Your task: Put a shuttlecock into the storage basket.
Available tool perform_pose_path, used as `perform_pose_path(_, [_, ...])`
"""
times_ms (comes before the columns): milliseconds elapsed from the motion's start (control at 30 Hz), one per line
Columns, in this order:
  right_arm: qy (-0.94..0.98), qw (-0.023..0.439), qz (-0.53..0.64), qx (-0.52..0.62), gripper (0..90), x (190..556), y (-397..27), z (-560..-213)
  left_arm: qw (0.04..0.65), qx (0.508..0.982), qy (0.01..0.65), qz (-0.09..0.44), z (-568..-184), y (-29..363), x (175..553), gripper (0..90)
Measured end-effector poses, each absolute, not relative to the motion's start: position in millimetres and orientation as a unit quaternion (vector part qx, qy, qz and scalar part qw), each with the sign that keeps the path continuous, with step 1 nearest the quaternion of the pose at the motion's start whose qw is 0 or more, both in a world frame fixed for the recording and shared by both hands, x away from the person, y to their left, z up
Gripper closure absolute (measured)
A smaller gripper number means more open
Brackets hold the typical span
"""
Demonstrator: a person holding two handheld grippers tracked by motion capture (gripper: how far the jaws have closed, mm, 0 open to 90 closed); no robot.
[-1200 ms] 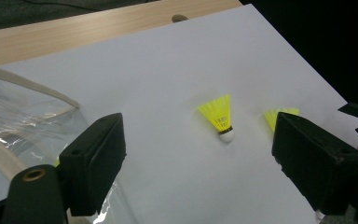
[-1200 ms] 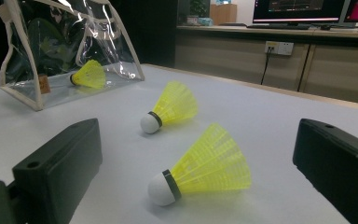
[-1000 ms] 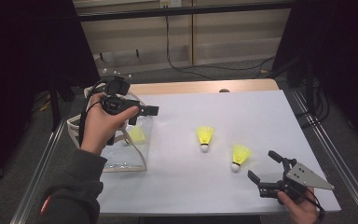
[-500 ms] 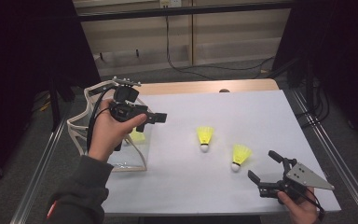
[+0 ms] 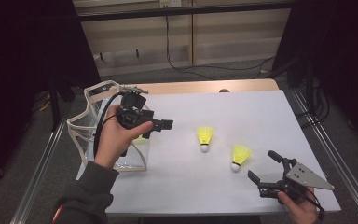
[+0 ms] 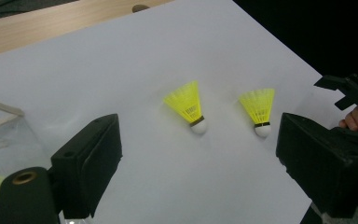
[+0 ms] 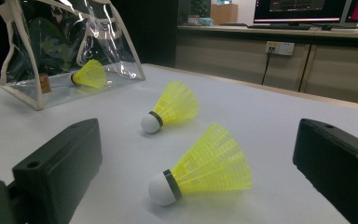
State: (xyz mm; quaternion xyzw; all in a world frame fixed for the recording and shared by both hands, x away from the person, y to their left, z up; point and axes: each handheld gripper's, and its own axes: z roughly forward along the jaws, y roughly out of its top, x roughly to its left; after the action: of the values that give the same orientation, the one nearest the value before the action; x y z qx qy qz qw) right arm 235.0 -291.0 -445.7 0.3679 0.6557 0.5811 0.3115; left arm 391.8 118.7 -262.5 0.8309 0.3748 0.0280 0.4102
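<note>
Left gripper (image 5: 161, 125) hangs over the clear bag (image 5: 87, 122) at the left edge of the tabletop (image 5: 261, 112), fingers apart with nothing between them. One shuttlecock in the bag (image 7: 89, 74) is already down, lying on its side.

Key relation: in the left gripper view the middle shuttlecock (image 6: 188, 106) sits ahead of the left fingers (image 6: 91, 161) and roughly centred in the gap. It lies on its side, long axis running from the yellow skirt at the far end to the white cork nearer the fingers. It is well apart from the fingertips, so reaching it takes a forward and downward move.

The right shuttlecock (image 5: 239, 156) lies just beside the right gripper (image 5: 269, 171), whose fingers (image 7: 58, 172) are also apart and empty. In the right gripper view it lies almost between them, cork toward the near-left finger, skirt fanning to the far right, so the axis runs slantwise across the gap. My read is that the right hand is much nearer to this one and the left hand is nearer to the middle one.

View differences: the high view gives the spacing between both shuttlecocks and each hand. The right gripper view shows the bag's contents and its open top clearly; in the high view the left hand (image 5: 116, 137) covers most of that, and I can't tell how wide the opening is.
</note>
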Motion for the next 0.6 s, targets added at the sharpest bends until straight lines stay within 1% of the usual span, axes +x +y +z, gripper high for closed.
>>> perform_pose_path(600, [0.656, 0.312, 0.581, 0.367, 1.1, 235, -291, -446, 0.419, 0.834, 0.358, 0.013, -287, 104, 383, 12.5])
